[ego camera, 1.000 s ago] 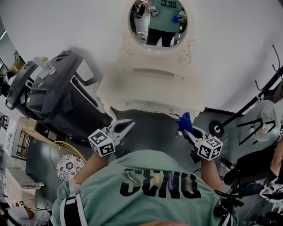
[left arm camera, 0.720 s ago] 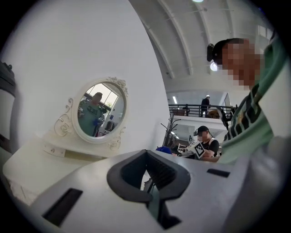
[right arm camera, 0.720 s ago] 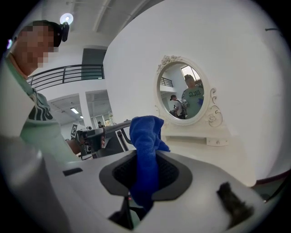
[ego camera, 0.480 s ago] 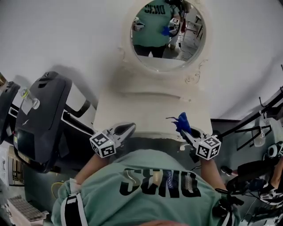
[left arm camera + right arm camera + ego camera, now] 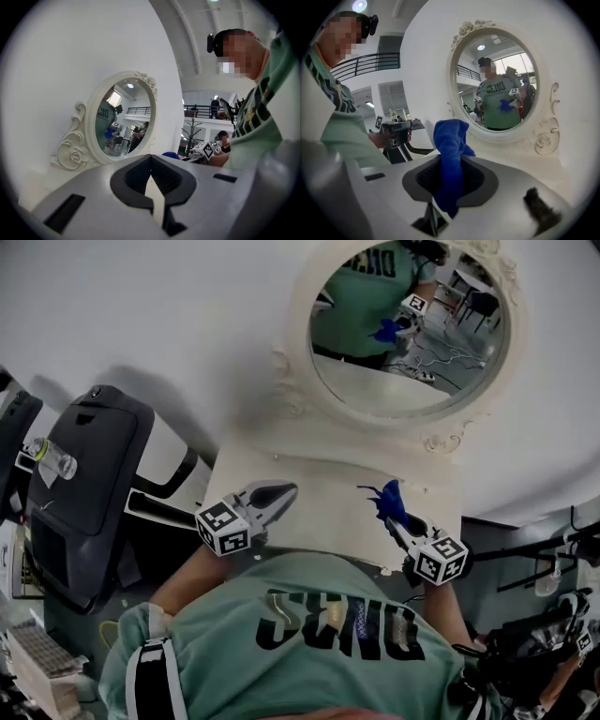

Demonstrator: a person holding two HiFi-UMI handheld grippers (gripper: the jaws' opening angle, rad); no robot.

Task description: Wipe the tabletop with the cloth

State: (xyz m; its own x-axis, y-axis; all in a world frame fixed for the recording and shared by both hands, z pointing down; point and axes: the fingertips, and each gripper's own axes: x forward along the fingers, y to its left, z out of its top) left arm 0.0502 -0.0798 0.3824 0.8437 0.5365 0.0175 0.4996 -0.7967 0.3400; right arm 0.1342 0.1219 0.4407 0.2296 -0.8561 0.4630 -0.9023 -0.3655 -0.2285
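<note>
A blue cloth sticks up out of my right gripper, whose jaws are shut on it. In the head view that cloth and the right gripper hang over the right part of the white tabletop. My left gripper is shut and holds nothing, over the tabletop's left part near its front edge. In the left gripper view its jaws meet at the tip, with the cloth just beyond. Whether the cloth touches the table cannot be told.
An oval mirror in a carved white frame stands at the back of the table against the white wall. A dark treadmill with a bottle on it stands close on the left. A black stand is at the right.
The person has stepped up to the table. Both grippers, earlier over the dark floor before its front edge, now hang over the tabletop. The cloth stays clamped in the right gripper.
</note>
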